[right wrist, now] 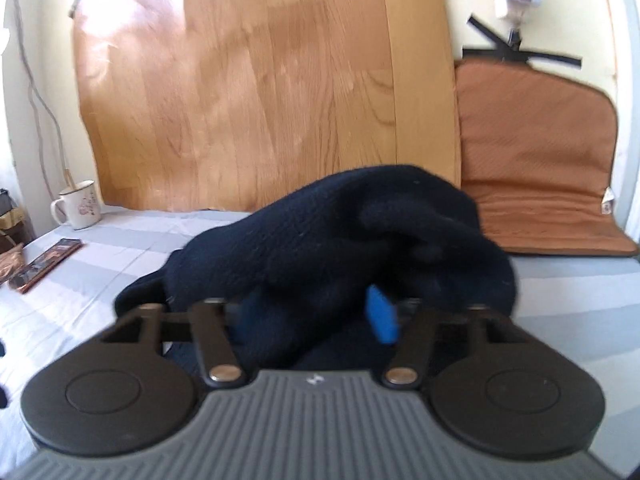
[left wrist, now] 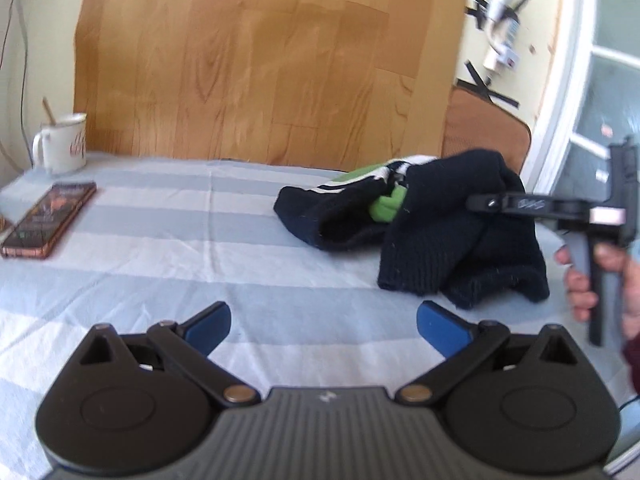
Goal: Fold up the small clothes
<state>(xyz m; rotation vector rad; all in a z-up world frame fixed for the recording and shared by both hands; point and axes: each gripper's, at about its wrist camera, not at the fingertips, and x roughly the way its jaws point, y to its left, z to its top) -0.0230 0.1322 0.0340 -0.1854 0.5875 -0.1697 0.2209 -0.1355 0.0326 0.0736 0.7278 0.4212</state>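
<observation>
A small navy knitted garment [left wrist: 436, 236] with green and white stripes lies bunched on the striped blue-and-white cloth [left wrist: 180, 248], right of centre. My left gripper [left wrist: 324, 322] is open and empty, low over the cloth, in front and to the left of the garment. My right gripper [left wrist: 476, 202] reaches in from the right and is shut on the garment's upper fold. In the right wrist view the navy knit [right wrist: 332, 236] fills the space between the blue pads [right wrist: 382, 316] of the right gripper [right wrist: 316, 314], draped over them and lifted a little.
A white mug [left wrist: 62, 144] with a stick in it stands at the back left, with a dark book [left wrist: 48, 220] in front of it. A wooden board [left wrist: 260, 60] leans at the back. A brown cushion [right wrist: 536, 152] stands at the back right.
</observation>
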